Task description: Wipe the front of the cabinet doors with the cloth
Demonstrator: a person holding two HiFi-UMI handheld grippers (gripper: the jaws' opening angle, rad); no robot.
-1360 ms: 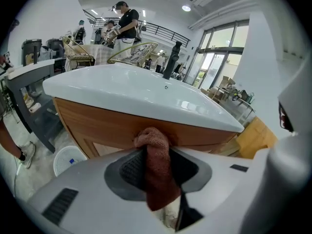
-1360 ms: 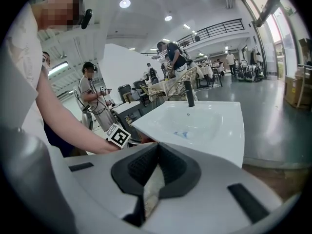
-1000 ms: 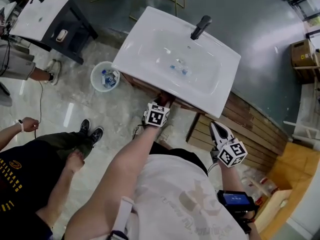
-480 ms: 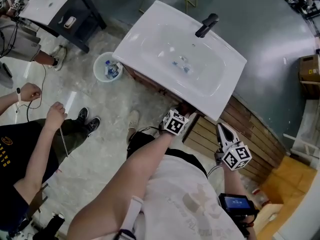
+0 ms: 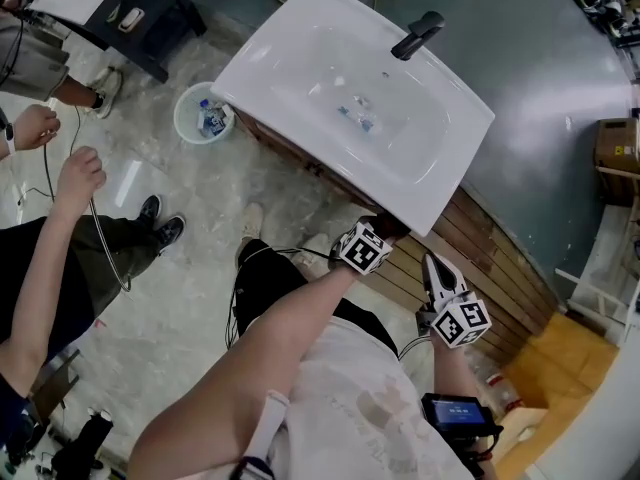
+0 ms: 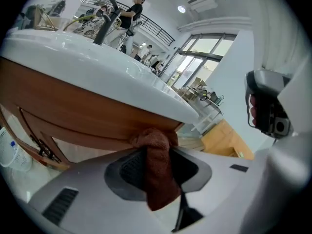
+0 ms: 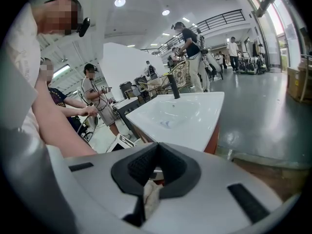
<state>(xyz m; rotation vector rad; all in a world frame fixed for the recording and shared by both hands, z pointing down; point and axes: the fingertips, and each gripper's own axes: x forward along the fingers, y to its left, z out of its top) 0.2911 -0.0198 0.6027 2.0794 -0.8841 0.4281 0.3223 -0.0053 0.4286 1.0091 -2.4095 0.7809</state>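
A brown cloth (image 6: 157,172) is clamped in my left gripper (image 6: 155,147), its bunched end pressed against the wooden cabinet front (image 6: 73,121) just under the white basin top (image 6: 97,67). In the head view the left gripper (image 5: 383,228) sits near the right corner of the cabinet, below the basin top (image 5: 300,58), and the doors themselves are hidden under it. My right gripper (image 5: 433,268) hangs apart to the right, over the slatted wood panel (image 5: 505,268). In its own view the right gripper (image 7: 156,172) has its jaws together with nothing held.
A black tap (image 5: 418,34) stands at the basin's back. A white bucket (image 5: 190,108) with a bottle sits on the floor left of the cabinet. A person (image 5: 60,218) holding a cable stands at the left. A dark vanity (image 5: 150,23) is behind, a cardboard box (image 5: 616,148) at the right.
My left gripper has slid to the right along the cabinet front with the cloth, from about the middle to near the right corner. The right gripper has barely moved.
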